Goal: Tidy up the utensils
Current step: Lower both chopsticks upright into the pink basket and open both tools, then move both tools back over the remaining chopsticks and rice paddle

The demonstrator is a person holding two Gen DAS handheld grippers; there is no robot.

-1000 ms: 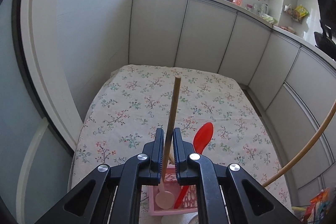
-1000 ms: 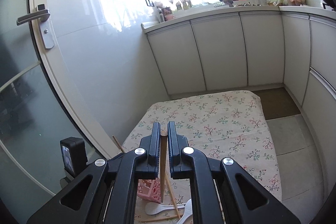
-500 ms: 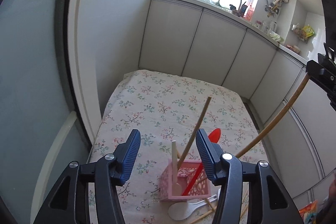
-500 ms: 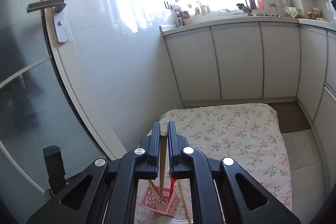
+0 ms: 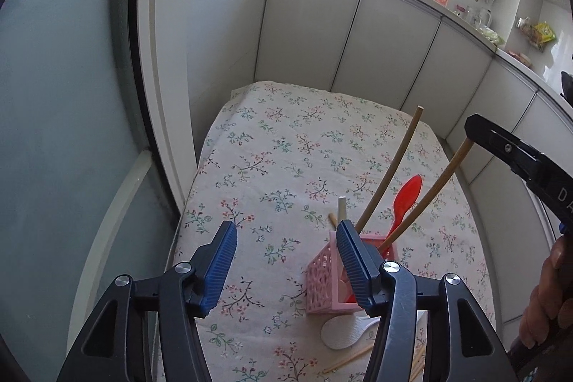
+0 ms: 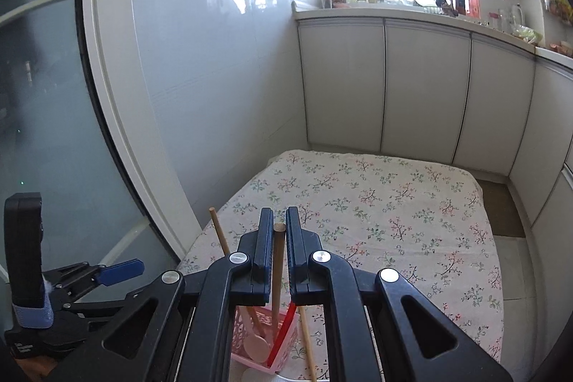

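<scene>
At the left of the scene we find the left hand-held gripper with its jaws spread wide and nothing between them, poised above the floral cloth of the desk just beside the pink basket. The basket stands on the cloth and holds a white-handled utensil, a red spoon and a wooden stick leaning against its rim. Moving right, a second wooden stick has its lower end inside the basket while its upper end is pinched between the pressed-together jaws of the right hand-held gripper. Below the basket a white spoon and loose chopsticks lie on the cloth, so we judge the sorting to be partly done. We note these risks. The basket is light and narrow, and the tall leaning items load one side; releasing the held stick at a slant, or pushing it down against the contents, could tip the basket or slide it across the cloth. The left jaw sits very close to the basket wall, and any sideways drift could knock it. The cloth itself may wrinkle and drag the basket. Whether the held stick's tip touches the basket floor cannot be told.
</scene>
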